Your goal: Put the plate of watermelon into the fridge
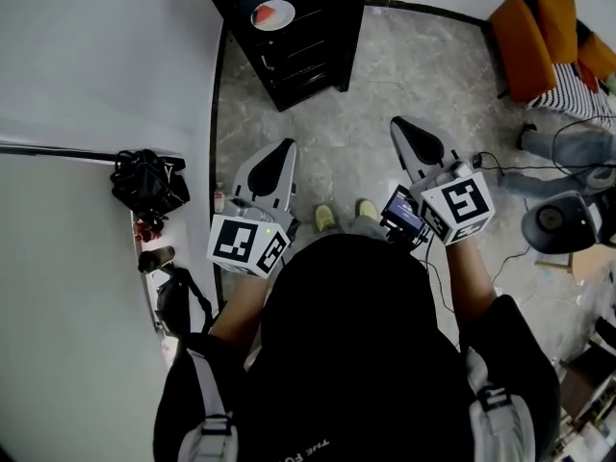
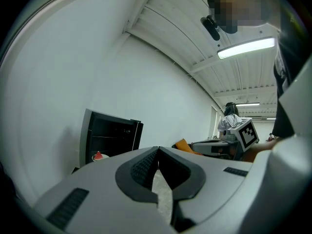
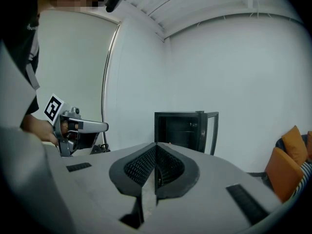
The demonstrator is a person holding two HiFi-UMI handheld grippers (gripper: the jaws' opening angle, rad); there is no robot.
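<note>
Plate of watermelon (image 1: 273, 14): a red wedge on a white plate, set against the dark front of the black mini fridge (image 1: 308, 46) by the wall. In the left gripper view it shows low at the cabinet's left edge. I cannot tell whether it rests on a shelf inside or on something just in front. Fridge door (image 3: 210, 130) stands open, swung to the right in the right gripper view; shelves show inside.

Left hand-held gripper (image 1: 286, 145): clenched, pads meeting, nothing between them. Right hand-held gripper (image 1: 399, 123): likewise clenched and empty. Both are held out at waist level over the stone floor (image 1: 385, 65), well apart from the fridge.

Judgement: the scene fits two stages. Either the plate is on its shelf with only the door left open, or it waits at the fridge front to go in. These views do not settle which.

Notes for doing the step well, on either reading:
- The work lies at the fridge, so the gap has to be closed first, squarely to the opening.
- The open door sits on the right side, so the right hand-held gripper needs clearance from its edge.
- Cables (image 1: 500, 166) trail on the floor at the right: a trip risk.
- The wedge looks loose on the plate, so any handling wants it level.
</note>
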